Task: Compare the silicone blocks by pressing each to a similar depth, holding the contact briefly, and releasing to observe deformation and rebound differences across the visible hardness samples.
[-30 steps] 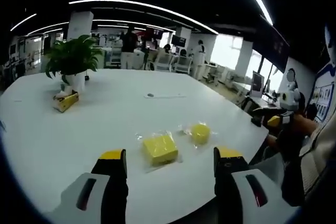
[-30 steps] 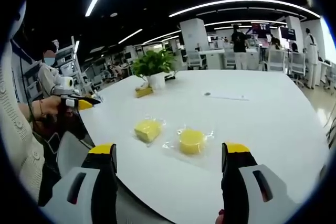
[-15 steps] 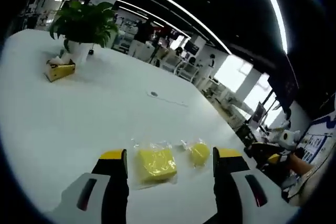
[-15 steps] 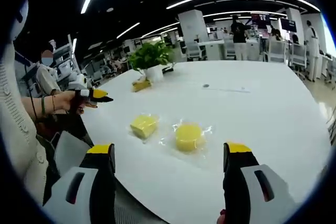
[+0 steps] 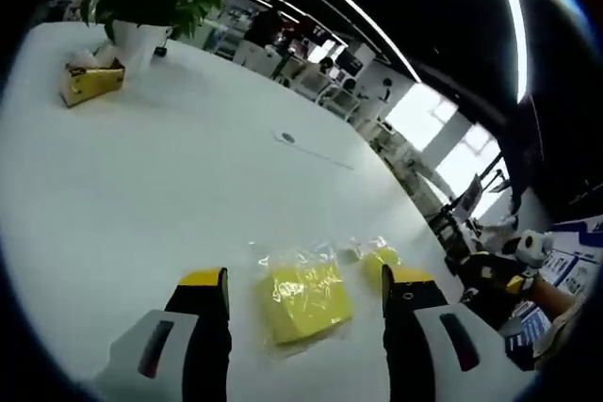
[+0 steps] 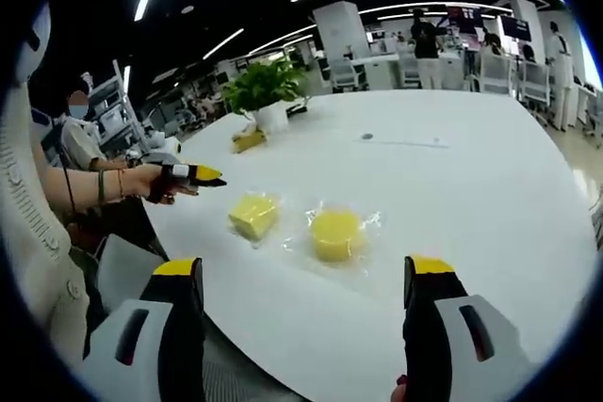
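On my white table (image 5: 141, 204) in the open office, the square block (image 5: 303, 300) lies between my left gripper's (image 5: 306, 294) spread jaws, closer than 0.5 s ago; round block (image 6: 336, 233) just beside; right gripper (image 6: 303, 280) spread too.

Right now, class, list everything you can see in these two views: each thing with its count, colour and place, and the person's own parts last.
Square silicone block: one, yellow, in clear wrap, on the table near its edge.
Round silicone block: one, yellow, in clear wrap, beside the square one.
Table: one, white.
Potted plant: one, green in a white pot, far side of the table.
Small box: one, yellow, beside the plant.
Left gripper: one, yellow-tipped, open, above the square block.
Right gripper: one, yellow-tipped, open, off the table's edge.
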Action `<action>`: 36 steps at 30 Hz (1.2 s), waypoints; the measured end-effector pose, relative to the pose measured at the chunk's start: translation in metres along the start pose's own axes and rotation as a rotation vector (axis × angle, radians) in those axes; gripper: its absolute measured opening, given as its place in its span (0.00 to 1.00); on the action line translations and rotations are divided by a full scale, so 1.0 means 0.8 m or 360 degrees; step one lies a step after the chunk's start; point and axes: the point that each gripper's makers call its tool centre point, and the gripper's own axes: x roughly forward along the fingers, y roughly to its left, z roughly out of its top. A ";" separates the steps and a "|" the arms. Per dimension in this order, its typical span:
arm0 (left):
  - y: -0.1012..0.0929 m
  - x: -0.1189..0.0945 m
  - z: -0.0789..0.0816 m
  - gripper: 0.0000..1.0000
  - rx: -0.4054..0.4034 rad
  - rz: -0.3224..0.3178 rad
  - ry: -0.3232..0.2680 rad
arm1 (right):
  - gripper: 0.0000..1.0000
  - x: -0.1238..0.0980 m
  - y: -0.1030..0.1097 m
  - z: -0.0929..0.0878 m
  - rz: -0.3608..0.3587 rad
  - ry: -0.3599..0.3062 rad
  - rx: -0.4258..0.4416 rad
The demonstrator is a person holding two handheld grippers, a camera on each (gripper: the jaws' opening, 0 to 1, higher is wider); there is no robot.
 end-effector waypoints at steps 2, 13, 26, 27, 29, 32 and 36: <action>0.005 0.008 -0.002 0.65 -0.0030 -0.0010 0.0000 | 0.82 0.002 -0.002 -0.002 -0.0005 0.0015 0.0008; 0.026 0.054 -0.014 0.56 -0.0299 -0.0191 -0.0034 | 0.80 0.012 -0.001 -0.012 -0.0052 0.0120 0.0014; 0.045 0.079 -0.032 0.22 -0.0552 -0.0388 -0.0060 | 0.78 0.014 -0.006 -0.023 -0.0105 0.0194 0.0040; 0.048 0.080 -0.031 0.19 -0.0561 -0.0389 -0.0075 | 0.78 0.015 -0.007 -0.024 -0.0109 0.0202 0.0043; 0.047 0.081 -0.028 0.18 -0.0636 -0.0422 -0.0089 | 0.78 0.015 -0.009 -0.026 -0.0115 0.0216 0.0043; 0.052 0.084 -0.024 0.11 -0.0690 -0.0454 -0.0127 | 0.78 0.015 -0.010 -0.028 -0.0116 0.0227 0.0042; 0.059 0.088 -0.025 0.05 -0.0694 -0.0444 -0.0141 | 0.78 0.014 -0.010 -0.029 -0.0119 0.0239 0.0034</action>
